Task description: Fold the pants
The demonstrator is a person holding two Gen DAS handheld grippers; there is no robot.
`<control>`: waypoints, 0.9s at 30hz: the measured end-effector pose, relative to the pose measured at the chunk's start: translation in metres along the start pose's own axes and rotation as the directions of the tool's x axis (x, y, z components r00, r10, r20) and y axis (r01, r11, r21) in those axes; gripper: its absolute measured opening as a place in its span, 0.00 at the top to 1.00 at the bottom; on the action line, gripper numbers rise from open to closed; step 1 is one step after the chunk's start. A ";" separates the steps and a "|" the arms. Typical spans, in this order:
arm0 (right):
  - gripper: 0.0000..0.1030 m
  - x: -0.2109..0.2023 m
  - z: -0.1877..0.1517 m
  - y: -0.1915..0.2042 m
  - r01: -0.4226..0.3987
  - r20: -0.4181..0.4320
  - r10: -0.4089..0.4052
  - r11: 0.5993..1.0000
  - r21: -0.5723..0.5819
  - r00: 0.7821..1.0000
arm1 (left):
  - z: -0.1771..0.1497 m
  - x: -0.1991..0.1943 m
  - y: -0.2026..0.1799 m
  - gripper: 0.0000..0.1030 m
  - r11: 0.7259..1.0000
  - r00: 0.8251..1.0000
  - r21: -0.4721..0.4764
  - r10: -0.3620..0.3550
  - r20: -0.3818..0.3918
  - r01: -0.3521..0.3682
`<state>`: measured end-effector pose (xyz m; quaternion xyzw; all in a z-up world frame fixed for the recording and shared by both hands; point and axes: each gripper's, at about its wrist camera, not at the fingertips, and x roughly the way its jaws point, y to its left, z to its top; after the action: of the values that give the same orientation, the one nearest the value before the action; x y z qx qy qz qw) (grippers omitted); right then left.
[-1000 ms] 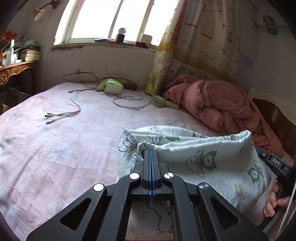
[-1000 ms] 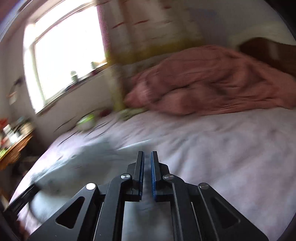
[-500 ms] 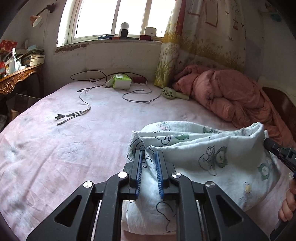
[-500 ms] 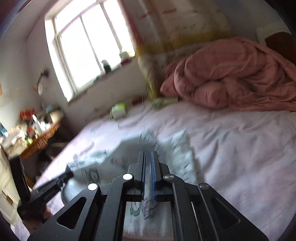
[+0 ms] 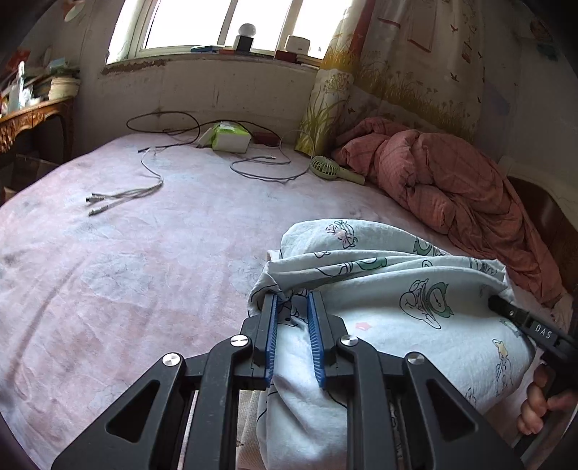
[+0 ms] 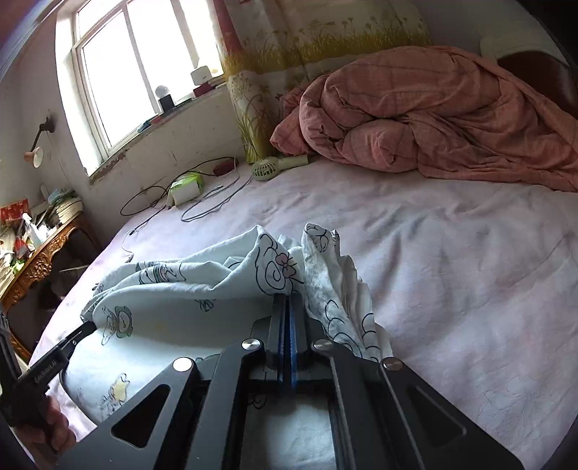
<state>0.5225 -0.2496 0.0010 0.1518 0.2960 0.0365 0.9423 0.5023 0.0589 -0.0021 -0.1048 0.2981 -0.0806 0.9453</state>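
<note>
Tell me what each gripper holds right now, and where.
Right gripper is shut on the pants at a bunched edge. Left gripper is open, fabric between its fingers but unclamped.

Left tongs [image 5: 292,311] stand parted, low over the bed; right tongs [image 6: 287,314] are pressed together.

One pair of cartoon-print pants [image 5: 393,307] lies on the bed [image 5: 144,260]. Two tongs: the left tongs [image 5: 292,300] and the right tongs [image 6: 288,302]. One salmon-pink quilt [image 5: 451,180], one green handheld fan [image 5: 325,169], one green tissue pack [image 5: 231,137], one patterned curtain [image 5: 397,65], one window [image 5: 224,21], one wall lamp [image 6: 34,152].
</note>
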 end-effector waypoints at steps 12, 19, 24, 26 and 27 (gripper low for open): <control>1.00 -0.008 -0.003 0.018 0.086 0.024 -0.083 0.990 -0.109 0.996 | 0.002 -0.014 -0.011 0.83 0.998 0.998 0.055 0.040 0.045 -0.042; 1.00 -0.053 0.012 0.040 0.158 0.131 -0.139 0.977 -0.145 0.982 | 0.011 -0.059 -0.037 0.59 0.975 0.970 0.180 0.085 0.228 -0.128; 0.82 -0.098 0.027 0.047 0.181 0.190 -0.154 0.974 -0.138 0.970 | 0.025 -0.106 -0.042 0.40 0.978 0.937 0.173 0.050 0.346 -0.116; 0.60 -0.115 0.029 0.051 0.151 0.204 -0.123 0.980 -0.132 0.971 | 0.029 -0.126 -0.046 0.25 0.980 0.925 0.176 0.022 0.379 -0.096; 0.43 -0.124 0.029 0.054 0.145 0.218 -0.113 0.980 -0.136 0.969 | 0.031 -0.135 -0.049 0.16 0.978 0.919 0.186 0.019 0.393 -0.100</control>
<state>0.4384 -0.2259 0.1079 0.0634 0.2009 -0.0188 0.9774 0.4067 0.0451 0.1081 -0.0132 0.0979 -0.0592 0.9933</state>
